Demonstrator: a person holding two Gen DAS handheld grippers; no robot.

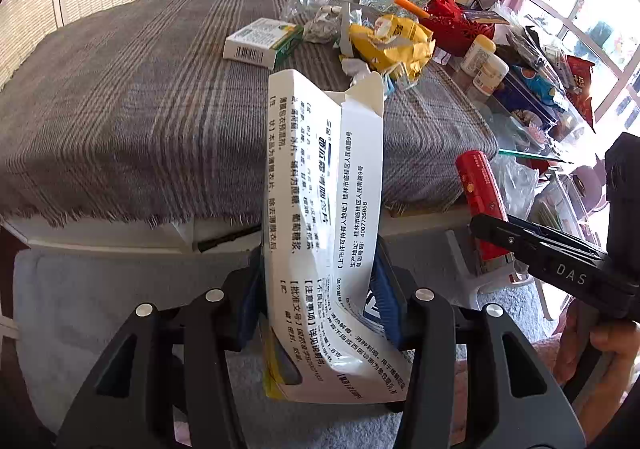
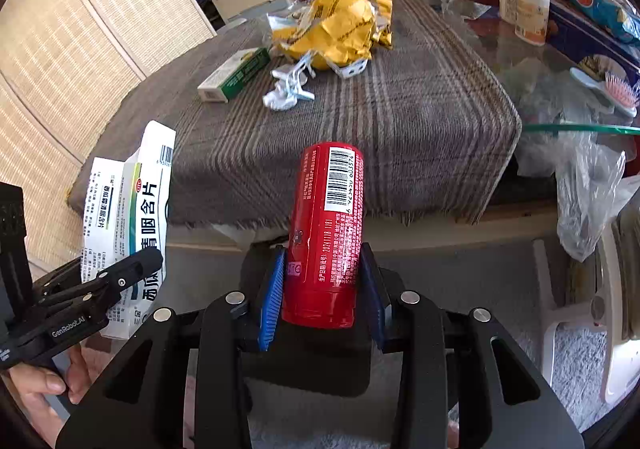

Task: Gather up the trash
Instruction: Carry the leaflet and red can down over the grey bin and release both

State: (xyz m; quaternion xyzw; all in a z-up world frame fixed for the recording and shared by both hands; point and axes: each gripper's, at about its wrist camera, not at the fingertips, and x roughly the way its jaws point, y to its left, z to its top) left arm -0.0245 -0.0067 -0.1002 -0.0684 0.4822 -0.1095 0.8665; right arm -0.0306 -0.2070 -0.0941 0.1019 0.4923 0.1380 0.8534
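- Your left hand-held gripper [image 1: 316,289] is clamped partway on a flattened white cardboard medicine box [image 1: 320,209], held off the near edge of the worktop [image 1: 120,121].
- Your right hand-held gripper [image 2: 324,297] pinches a smooth red can [image 2: 326,233] between its ribbed blue pads.
- On the striped woven cloth lie a crumpled yellow wrapper [image 2: 336,29], a green-and-white carton [image 2: 234,75] and crushed foil scrap [image 2: 288,85], all well apart from both grippers.
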